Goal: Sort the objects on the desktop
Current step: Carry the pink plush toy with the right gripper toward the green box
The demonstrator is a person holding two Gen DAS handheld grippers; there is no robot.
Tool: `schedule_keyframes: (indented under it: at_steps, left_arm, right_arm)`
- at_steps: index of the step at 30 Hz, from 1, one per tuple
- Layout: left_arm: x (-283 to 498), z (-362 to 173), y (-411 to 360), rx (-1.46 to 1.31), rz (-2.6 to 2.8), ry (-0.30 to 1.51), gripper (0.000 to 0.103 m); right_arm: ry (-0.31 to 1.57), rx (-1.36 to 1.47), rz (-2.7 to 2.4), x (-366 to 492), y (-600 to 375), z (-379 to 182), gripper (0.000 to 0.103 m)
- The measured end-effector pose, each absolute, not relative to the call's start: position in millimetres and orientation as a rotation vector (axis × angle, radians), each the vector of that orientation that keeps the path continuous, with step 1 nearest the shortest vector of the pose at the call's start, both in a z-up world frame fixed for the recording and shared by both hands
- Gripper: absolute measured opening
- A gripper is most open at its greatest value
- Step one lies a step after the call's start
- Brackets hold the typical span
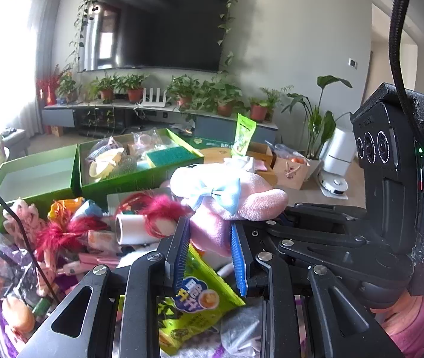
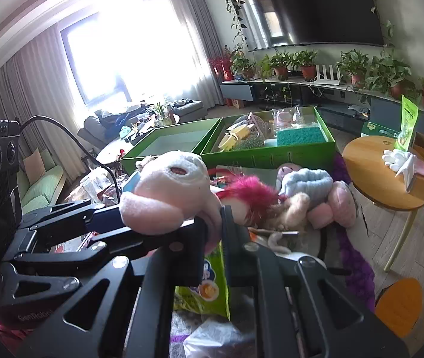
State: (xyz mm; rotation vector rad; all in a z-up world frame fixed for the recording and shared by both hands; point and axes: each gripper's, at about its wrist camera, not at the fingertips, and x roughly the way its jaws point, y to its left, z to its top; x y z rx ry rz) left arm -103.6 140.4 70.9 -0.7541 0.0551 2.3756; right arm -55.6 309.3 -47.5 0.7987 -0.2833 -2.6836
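Left wrist view looks over a cluttered desktop toward a living-room wall with a large dark television [image 1: 158, 26] wreathed in trailing vines, and a long low cabinet [image 1: 152, 113] carrying a row of potted plants in terracotta pots. The right wrist view adds a bright curtained window [image 2: 128, 44], a sofa [image 2: 41, 176] along the left wall and a round wooden side table [image 2: 370, 176] standing just right of the desk. On the desk sit two green boxes side by side and touching: the left green box [image 1: 30, 176] shows only its pale bare floor, while the right green box [image 1: 140, 173] holds a teal scouring sponge [image 1: 171, 155], a yellow cup-like piece, a mesh pouch and clear packets. In front of the boxes lies a heap of toys, red feather trinkets [image 1: 155, 208], a white paper roll [image 1: 128, 229] and a green snack bag [image 1: 194, 301]. The pink plush toy [image 1: 227, 194] with a light blue bow is lifted above this heap, near the boxes. The left gripper [image 1: 209, 238] has its blue-padded fingers clamped on the plush's lower body, and the right gripper [image 2: 215, 223] has its black fingers pinched on another part of the same plush.
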Motion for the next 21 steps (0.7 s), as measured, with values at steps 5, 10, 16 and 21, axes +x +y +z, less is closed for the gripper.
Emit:
schedule_keyframes:
  at_steps: [5, 10, 16, 21]
  left_arm:
    - [-111.3, 72.7, 136.7, -0.747, 2.379, 0.043, 0.026]
    - [-119.5, 73.0, 133.9, -0.75, 2.379, 0.037, 0.026]
    - [-136.4, 74.7, 132.3, -0.737, 2.375, 0.027, 0.026]
    - [-156.2, 78.9, 139.3, -0.736, 2.372, 0.032, 0.027]
  right_arm:
    - [-0.266, 0.8, -2.686, -64.2, 305.9, -43.0, 0.01]
    - [-0.258, 0.809, -2.683, -74.7, 303.0, -42.0, 0.01]
    - [-0.239, 0.811, -2.689, -89.4, 302.0, -38.3, 0.01]
    - [-0.252, 0.808, -2.692, -107.0, 308.9, -34.6, 0.01]
